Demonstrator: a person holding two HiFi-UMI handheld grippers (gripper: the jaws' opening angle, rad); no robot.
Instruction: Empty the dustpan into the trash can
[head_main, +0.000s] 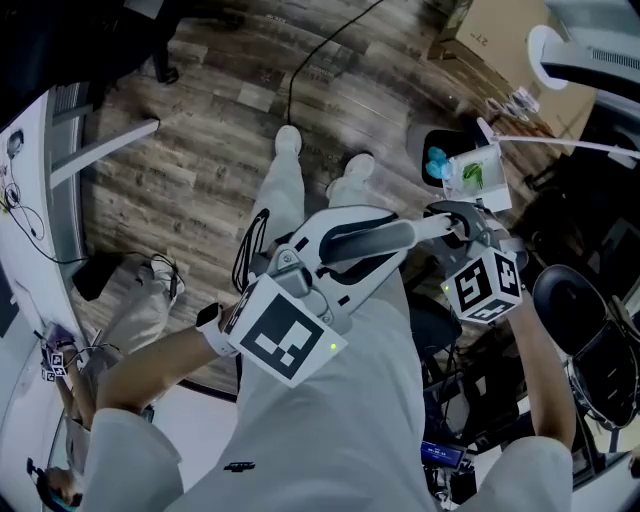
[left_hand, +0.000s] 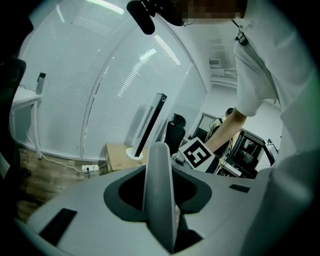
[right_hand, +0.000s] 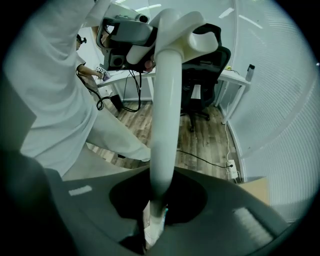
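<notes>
Right gripper (head_main: 462, 222) near trash can (head_main: 428, 140), chair (head_main: 575, 300)

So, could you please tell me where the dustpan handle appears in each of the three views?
Head view: dustpan handle, centre, slanting up to the right.
Left gripper view: lower centre, a grey bar standing upright.
Right gripper view: a white bar from bottom centre to the top.
Shared landmark: the cardboard box, in all three.
</notes>
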